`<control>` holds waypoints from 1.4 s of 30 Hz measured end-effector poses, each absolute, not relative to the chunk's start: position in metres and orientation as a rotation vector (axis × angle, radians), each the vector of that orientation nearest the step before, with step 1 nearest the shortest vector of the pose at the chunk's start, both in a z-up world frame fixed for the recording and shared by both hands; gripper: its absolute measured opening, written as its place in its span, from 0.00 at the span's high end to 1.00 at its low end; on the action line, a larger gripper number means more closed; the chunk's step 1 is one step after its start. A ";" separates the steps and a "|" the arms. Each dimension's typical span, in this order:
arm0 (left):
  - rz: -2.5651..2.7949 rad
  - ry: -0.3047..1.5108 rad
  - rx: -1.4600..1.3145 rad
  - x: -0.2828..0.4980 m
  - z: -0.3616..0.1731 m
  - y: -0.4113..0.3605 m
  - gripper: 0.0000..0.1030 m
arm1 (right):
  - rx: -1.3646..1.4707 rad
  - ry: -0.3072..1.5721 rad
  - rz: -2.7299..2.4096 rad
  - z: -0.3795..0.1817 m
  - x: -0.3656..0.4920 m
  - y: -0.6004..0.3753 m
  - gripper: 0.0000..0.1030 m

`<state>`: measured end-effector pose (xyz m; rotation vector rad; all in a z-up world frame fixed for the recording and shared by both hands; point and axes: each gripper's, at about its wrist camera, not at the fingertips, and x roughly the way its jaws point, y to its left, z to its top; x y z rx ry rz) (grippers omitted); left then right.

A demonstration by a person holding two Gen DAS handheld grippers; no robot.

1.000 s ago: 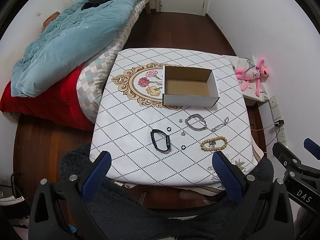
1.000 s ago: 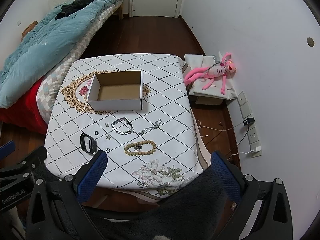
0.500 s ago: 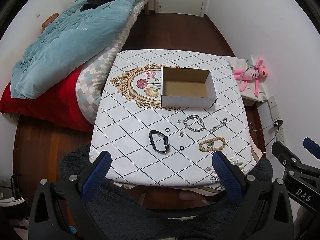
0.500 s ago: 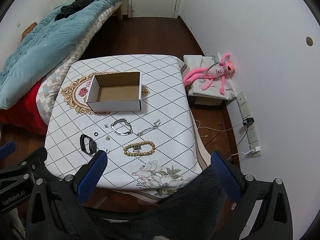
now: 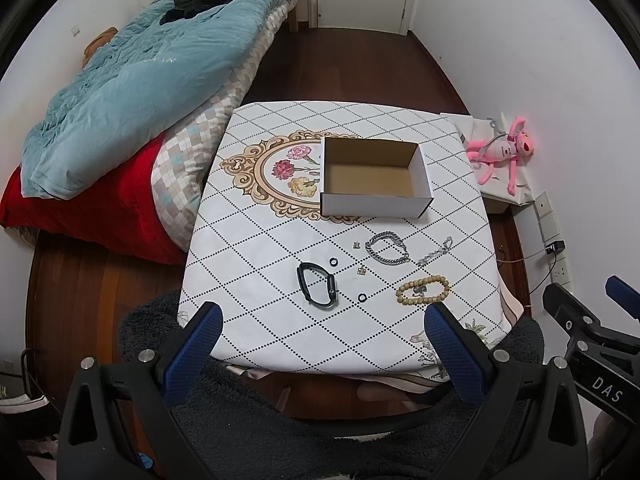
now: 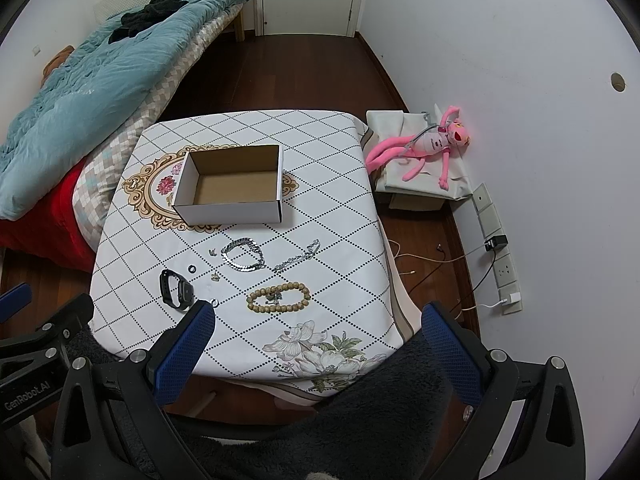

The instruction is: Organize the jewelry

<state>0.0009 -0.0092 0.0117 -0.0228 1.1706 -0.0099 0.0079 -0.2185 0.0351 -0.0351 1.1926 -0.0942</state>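
Observation:
An empty white cardboard box [image 5: 374, 178] [image 6: 230, 186] stands open on the table [image 5: 260, 248]. In front of it lie a black wristband [image 5: 317, 285] [image 6: 176, 290], a silver chain bracelet [image 5: 387, 249] [image 6: 243, 255], a thin silver chain [image 5: 435, 252] [image 6: 297, 256], a wooden bead bracelet [image 5: 423, 290] [image 6: 279, 298], two small black rings [image 5: 333, 261] [image 5: 362, 297] and small earrings [image 5: 362, 270]. My left gripper [image 5: 320, 336] and right gripper [image 6: 316, 332] are both open and empty, held above the table's near edge.
A bed with a teal quilt [image 5: 132, 76] and red blanket [image 5: 80, 208] lies left of the table. A pink plush toy [image 6: 428, 146] sits on a low box at the right wall, beside wall sockets and cables [image 6: 496, 244]. A dark fleece [image 5: 300, 432] lies below the grippers.
Both views have shifted slightly, so the table sits a little lower and nearer. Nothing on the table has moved and both grippers stay open.

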 end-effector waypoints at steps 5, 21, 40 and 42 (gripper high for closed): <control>-0.011 1.170 -0.023 0.001 0.013 -0.009 0.00 | -0.035 1.192 -0.094 0.036 0.008 -0.219 0.00; -0.013 1.169 -0.027 0.000 0.015 -0.011 0.00 | -0.035 1.189 -0.095 0.038 0.008 -0.220 0.00; -0.011 1.168 -0.029 0.000 0.014 -0.012 0.00 | -0.021 1.179 -0.104 0.044 0.012 -0.227 0.00; 0.001 1.162 -0.026 0.003 0.011 -0.012 0.00 | 0.000 1.170 -0.109 0.043 0.016 -0.231 0.00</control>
